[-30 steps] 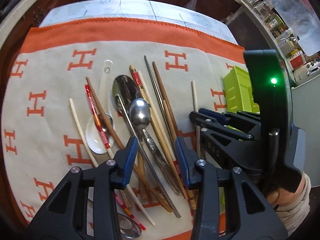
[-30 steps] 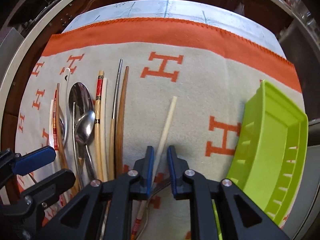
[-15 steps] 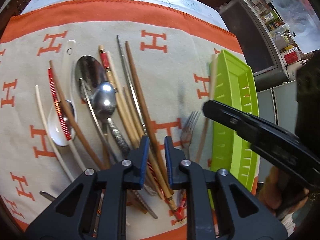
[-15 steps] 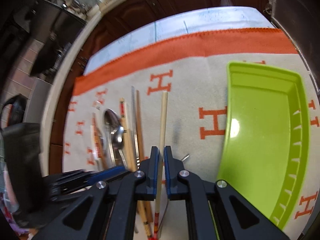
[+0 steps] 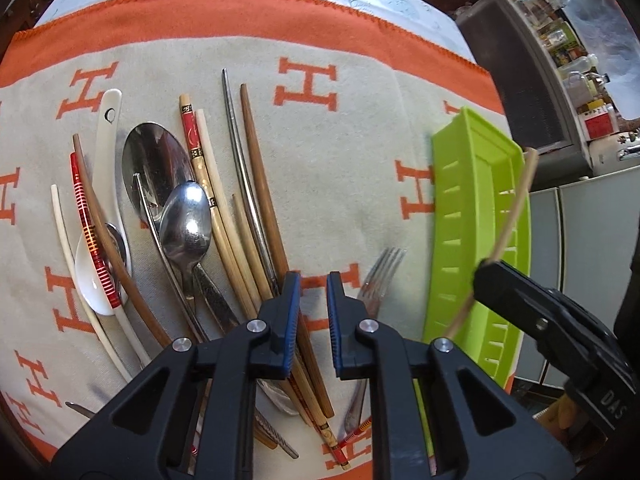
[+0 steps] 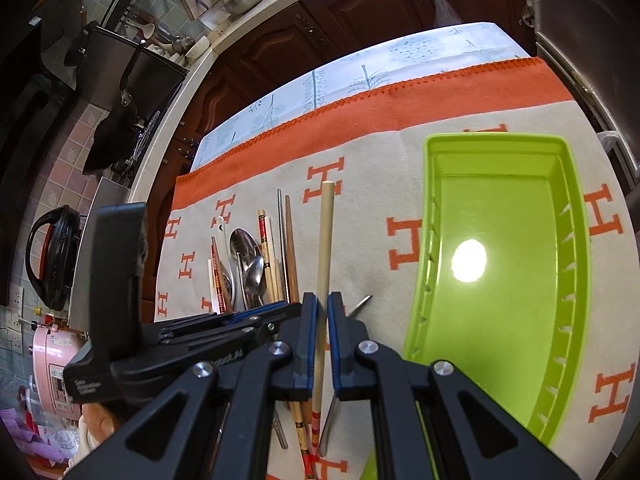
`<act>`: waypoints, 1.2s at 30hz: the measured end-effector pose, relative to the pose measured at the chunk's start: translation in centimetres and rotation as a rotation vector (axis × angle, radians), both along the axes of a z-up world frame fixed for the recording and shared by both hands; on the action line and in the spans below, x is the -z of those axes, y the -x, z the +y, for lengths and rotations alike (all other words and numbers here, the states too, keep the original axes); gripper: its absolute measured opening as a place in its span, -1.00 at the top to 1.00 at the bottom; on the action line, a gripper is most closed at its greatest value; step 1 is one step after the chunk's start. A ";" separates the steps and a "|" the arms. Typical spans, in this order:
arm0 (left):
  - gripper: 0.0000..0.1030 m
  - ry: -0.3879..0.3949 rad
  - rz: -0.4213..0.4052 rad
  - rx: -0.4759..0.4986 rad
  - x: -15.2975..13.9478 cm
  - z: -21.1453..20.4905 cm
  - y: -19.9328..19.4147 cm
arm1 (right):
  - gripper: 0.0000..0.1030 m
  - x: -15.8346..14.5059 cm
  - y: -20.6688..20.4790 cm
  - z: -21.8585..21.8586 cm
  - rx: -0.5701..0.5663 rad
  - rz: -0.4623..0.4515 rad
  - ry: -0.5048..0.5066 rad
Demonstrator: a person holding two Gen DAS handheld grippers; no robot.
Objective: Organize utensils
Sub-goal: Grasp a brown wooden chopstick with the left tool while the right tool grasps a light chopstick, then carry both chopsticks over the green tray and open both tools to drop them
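My right gripper (image 6: 322, 328) is shut on a pale wooden chopstick (image 6: 326, 240), which is lifted off the cloth and points away from me, just left of the lime green tray (image 6: 500, 320). The tray holds nothing. In the left wrist view the same chopstick (image 5: 516, 204) slants across the tray's (image 5: 468, 208) long wall. My left gripper (image 5: 313, 320) hovers low over the near end of the utensil pile, its jaws a narrow gap apart with only cloth between them. The pile has several chopsticks (image 5: 256, 184), metal spoons (image 5: 186, 224) and a white ceramic spoon (image 5: 106, 128). A fork (image 5: 380, 276) lies right of my fingers.
Everything rests on a beige cloth with orange H marks (image 5: 340, 160) and an orange border, over a table. Dark wooden cabinets (image 6: 360, 8) stand beyond the far edge. A grey appliance (image 5: 592, 232) is right of the tray, and a black kettle (image 6: 50, 256) sits far left.
The right gripper shut on the pale chopstick, lifted it off the cloth and carried it right toward the tray. The left gripper narrowed from wide open and shifted right.
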State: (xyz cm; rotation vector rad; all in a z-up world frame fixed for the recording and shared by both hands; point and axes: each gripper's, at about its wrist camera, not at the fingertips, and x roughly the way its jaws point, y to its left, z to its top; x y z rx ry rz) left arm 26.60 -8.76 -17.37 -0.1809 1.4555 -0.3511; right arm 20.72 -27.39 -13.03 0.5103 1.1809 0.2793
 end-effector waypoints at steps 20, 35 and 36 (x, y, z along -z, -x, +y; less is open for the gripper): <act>0.78 -0.118 0.011 -0.012 2.0 -2.6 -1.4 | 0.90 0.1 0.9 -1.3 0.010 -0.005 -0.039; 0.93 -0.083 -0.054 -0.023 1.3 -4.3 -1.1 | 0.90 -0.8 2.7 -2.7 0.022 -0.030 -0.122; 0.93 -0.070 -0.065 -0.019 0.7 -4.3 -0.8 | 0.90 -1.1 3.1 -2.9 0.024 -0.038 -0.131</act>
